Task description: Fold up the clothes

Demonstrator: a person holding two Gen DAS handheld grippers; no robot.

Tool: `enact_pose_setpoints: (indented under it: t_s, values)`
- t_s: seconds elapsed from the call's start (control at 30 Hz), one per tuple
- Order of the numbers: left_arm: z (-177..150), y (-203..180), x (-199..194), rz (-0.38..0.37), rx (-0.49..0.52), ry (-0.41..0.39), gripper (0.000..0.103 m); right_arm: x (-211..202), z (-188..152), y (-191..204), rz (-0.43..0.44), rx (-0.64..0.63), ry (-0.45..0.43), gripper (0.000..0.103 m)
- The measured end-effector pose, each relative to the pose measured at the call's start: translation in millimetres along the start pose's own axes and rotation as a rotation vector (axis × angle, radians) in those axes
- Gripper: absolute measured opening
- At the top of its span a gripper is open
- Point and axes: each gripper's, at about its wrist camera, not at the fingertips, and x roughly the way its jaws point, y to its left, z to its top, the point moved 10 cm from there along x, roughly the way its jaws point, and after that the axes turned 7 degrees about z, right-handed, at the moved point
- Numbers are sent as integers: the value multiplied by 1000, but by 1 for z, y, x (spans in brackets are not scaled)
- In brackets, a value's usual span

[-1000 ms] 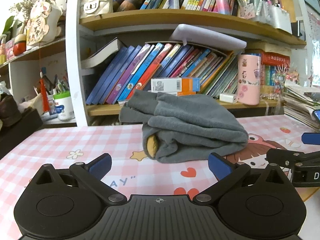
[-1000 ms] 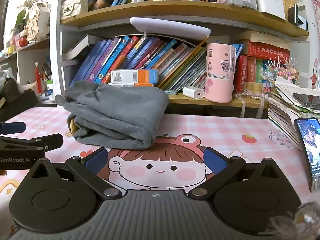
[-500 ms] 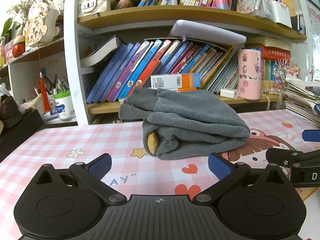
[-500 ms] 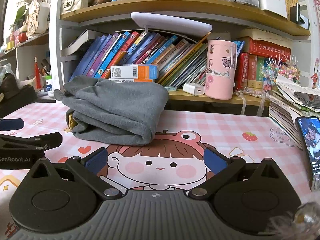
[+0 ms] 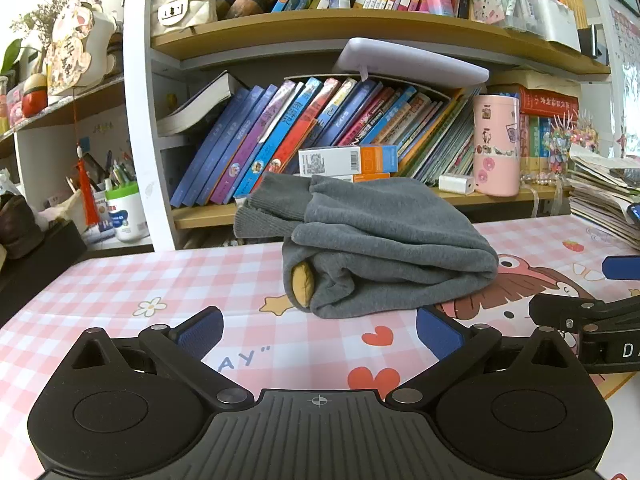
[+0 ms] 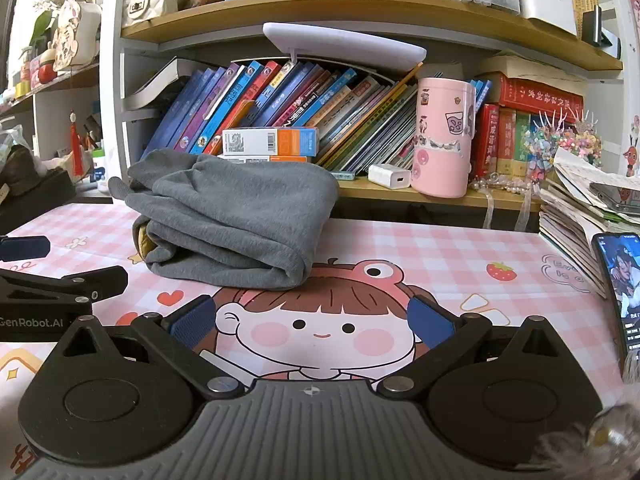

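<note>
Fingers point(image 5: 199, 330) of left gripper point(image 5: 318, 330) and right gripper point(image 6: 312, 320) spread wide, empty, short of folded grey garment point(image 5: 384, 248).

Pink checked cartoon mat point(image 6: 440, 248) covers the surface. Far side: shelf w/ leaning books point(image 6: 280, 96), orange-white box point(image 6: 270, 141), white charger point(image 6: 390, 176), pink stickered cup point(image 6: 444, 140). Right: paper stack point(image 6: 576, 208), lit phone point(image 6: 618, 280).

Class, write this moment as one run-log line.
left hand-held gripper: open, empty | right hand-held gripper: open, empty | grey garment: folded bundle on mat, untouched
</note>
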Motion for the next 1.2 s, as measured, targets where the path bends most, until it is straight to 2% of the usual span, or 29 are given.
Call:
enact_pose_setpoints:
  t_s: [1.2]
  values:
    - [-1, 0, 1, 6, 4, 10, 103, 2, -1, 0, -3, 0, 14, 103]
